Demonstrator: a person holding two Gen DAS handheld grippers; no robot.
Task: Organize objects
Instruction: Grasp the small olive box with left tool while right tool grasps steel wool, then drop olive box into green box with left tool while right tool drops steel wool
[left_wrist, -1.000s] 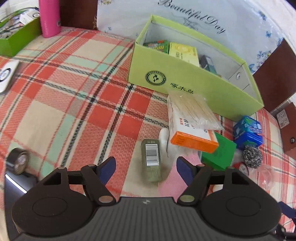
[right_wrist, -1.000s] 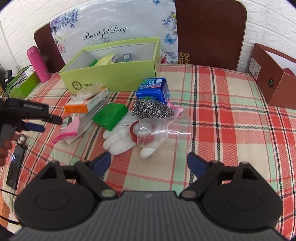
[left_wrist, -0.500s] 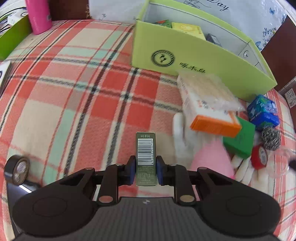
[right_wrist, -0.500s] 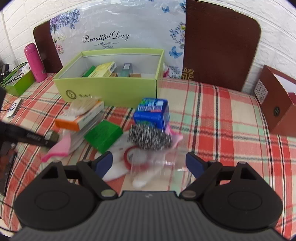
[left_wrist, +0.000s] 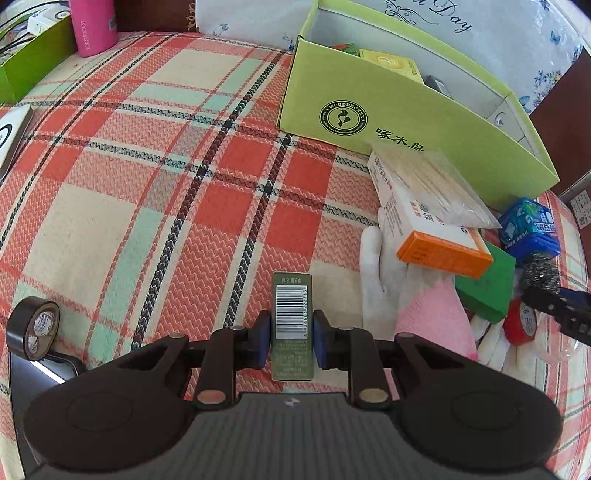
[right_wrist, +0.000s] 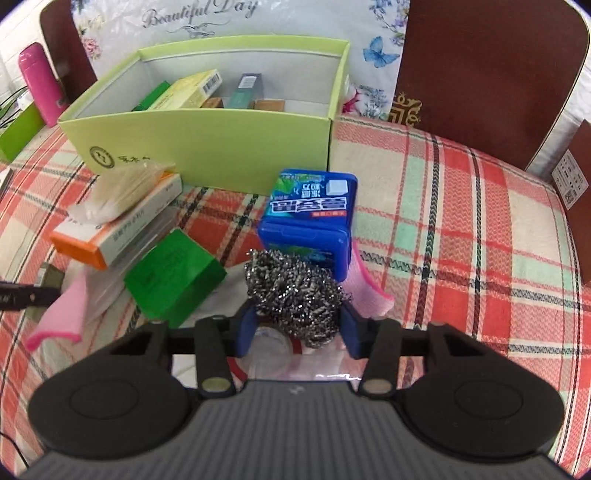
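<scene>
Since the earlier frame the right claw (right_wrist: 295, 334) has travelled forward and down onto the clutter pile, and the left claw (left_wrist: 291, 341) has gone from spread wide to clamped on the small olive carton (left_wrist: 291, 325).

The green storage box (right_wrist: 207, 144) stands at the far side of the plaid-covered worktop (left_wrist: 147, 192), open-topped and already holding several cartons; judged the destination for loose items. Just near of it lies the pile: orange-ended carton (right_wrist: 110, 229), green box (right_wrist: 173, 277), blue container (right_wrist: 310, 221).

The steel scourer (right_wrist: 295, 295) rests against the blue container's near face, between the right claw's pads; the jaws are closing, and whether the pads press it yet cannot be told.

The olive carton is gripped across its narrow width, barcode up, pointing far, left of the pile.
</scene>
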